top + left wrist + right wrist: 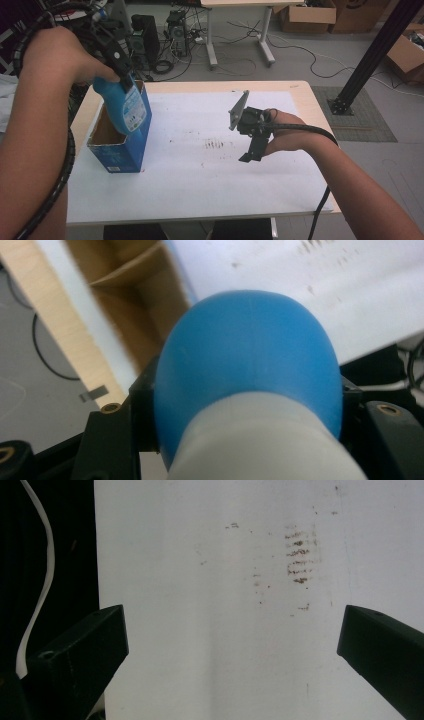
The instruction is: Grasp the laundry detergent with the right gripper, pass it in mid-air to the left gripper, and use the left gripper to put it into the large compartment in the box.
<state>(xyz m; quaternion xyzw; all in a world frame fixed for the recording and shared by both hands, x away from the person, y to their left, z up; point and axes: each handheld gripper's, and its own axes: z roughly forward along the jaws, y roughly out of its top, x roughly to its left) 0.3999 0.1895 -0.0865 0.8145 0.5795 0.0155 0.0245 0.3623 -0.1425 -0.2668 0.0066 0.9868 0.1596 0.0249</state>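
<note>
Two tongs are under my control. My left tongs (121, 75) are closed tight on a blue bottle (125, 105) with a white label, gripping it near its upper part. The bottle hangs tilted, with its lower part inside the open top of a blue carton box (125, 150) that stands at the left side of the tabletop (300, 92). In the left gripper view the round blue body of the bottle (247, 360) sits between the black jaws, with the brown inside of the box (135, 295) behind it. My right tongs (250, 152) hover over the white sheet (200, 180), well apart from the box. Their jaws stand wide open and hold nothing. Some brown marks (300, 555) are on the sheet beyond them.
</note>
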